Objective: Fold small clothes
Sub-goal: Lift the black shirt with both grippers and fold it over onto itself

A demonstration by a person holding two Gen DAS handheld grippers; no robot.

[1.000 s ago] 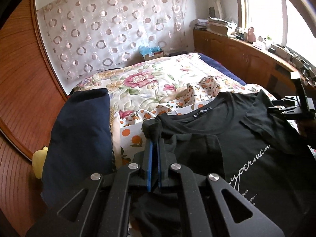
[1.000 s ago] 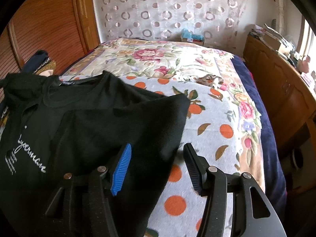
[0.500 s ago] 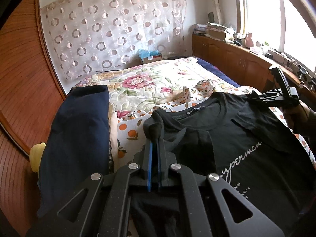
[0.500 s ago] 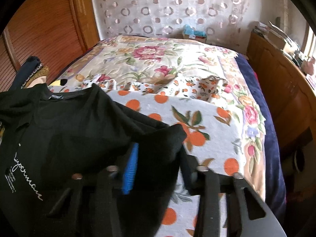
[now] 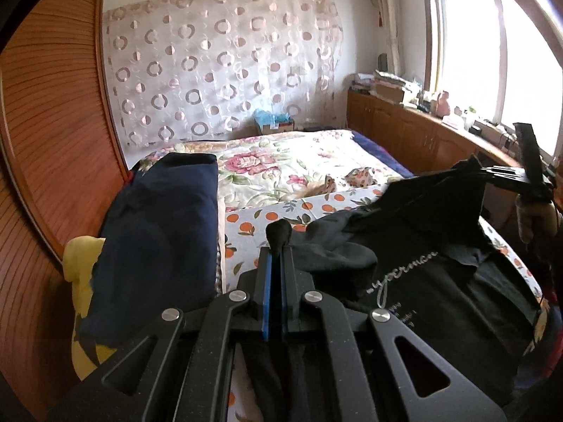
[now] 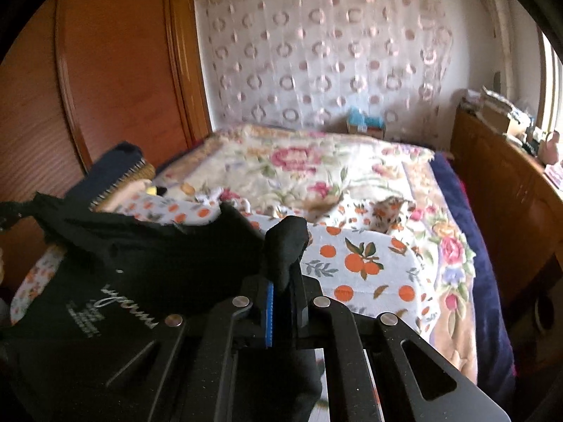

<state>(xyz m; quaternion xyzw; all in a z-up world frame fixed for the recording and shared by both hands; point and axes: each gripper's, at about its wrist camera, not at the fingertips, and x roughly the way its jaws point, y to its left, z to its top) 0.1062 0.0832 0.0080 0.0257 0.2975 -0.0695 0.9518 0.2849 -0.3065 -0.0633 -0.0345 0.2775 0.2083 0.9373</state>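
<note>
Left wrist view: left gripper and right gripper both clamped on black T-shirt.

Open room is offered ahead over the flowered bed, beyond the orange-print sheet. The left side is blocked by the navy folded pile and the wooden wardrobe. The right is bounded by the wooden cabinet, with clutter seen along its top.
</note>
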